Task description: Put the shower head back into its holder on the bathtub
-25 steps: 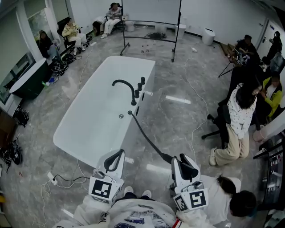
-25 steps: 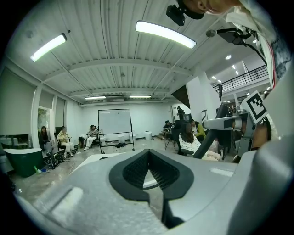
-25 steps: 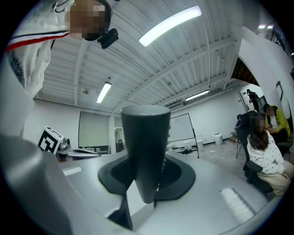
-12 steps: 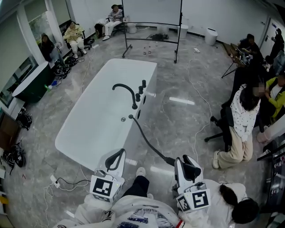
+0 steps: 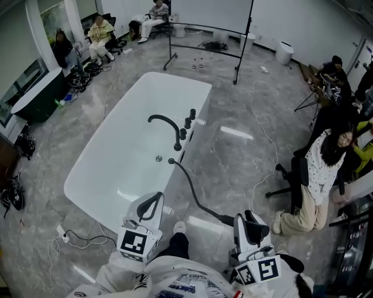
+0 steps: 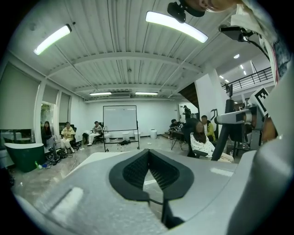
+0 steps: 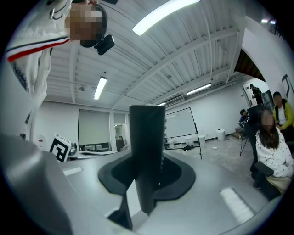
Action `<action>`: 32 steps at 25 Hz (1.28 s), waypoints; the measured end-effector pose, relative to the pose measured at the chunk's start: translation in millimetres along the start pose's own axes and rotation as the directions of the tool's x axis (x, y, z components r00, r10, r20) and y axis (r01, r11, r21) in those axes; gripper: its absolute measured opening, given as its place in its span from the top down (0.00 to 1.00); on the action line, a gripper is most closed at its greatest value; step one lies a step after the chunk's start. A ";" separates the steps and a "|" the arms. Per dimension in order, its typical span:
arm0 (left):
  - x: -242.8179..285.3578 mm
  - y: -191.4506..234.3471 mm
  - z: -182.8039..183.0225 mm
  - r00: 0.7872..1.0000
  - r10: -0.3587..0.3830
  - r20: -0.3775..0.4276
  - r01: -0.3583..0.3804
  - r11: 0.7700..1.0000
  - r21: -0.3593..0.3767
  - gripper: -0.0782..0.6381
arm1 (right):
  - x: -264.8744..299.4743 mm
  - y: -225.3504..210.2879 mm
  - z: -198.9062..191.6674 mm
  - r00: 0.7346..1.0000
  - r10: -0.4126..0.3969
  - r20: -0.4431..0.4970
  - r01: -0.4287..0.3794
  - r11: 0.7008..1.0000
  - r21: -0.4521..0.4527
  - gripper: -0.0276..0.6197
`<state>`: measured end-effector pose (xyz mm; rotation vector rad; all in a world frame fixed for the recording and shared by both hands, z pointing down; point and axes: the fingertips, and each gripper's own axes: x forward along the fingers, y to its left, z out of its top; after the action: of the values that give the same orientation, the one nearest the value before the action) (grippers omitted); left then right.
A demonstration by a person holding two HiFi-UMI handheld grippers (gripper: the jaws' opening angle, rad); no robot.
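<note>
Around me, an open lab hall: lone bathtub (image 5: pixel 119 113) on stone floor (image 5: pixel 233 157), rolling whiteboard (image 6: pixel 120 118), seated people (image 5: pixel 99 32) along the walls.

Grey marbled floor (image 5: pixel 233 157) carries a white bathtub (image 5: pixel 111 169) and whiteboard stand (image 5: pixel 242 49).

The right gripper (image 7: pixel 148 180) clamps what looks like the shower head (image 7: pixel 147 137) upright.

Tub (image 5: pixel 111 169) centre-left on floor (image 5: pixel 233 154), faucet (image 5: pixel 166 124) on its right rim. Hose (image 5: pixel 192 195) runs from rim to shower head (image 5: pixel 229 220) in right gripper (image 5: pixel 249 224). Left gripper (image 5: pixel 151 202) before tub. Whiteboard (image 5: pixel 210 14) behind tub.
</note>
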<state>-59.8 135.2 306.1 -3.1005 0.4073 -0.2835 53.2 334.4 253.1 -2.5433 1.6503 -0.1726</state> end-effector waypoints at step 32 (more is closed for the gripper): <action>102.5 215.0 29.7 0.976 0.211 0.050 -0.206 0.974 -0.095 0.90 | 271.5 84.9 216.2 0.913 0.372 0.165 -0.351 0.925 -0.145 0.80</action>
<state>-12.2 -99.5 289.8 -3.1059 0.7571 -0.1741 119.3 57.6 37.1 -2.1847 2.0598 0.1933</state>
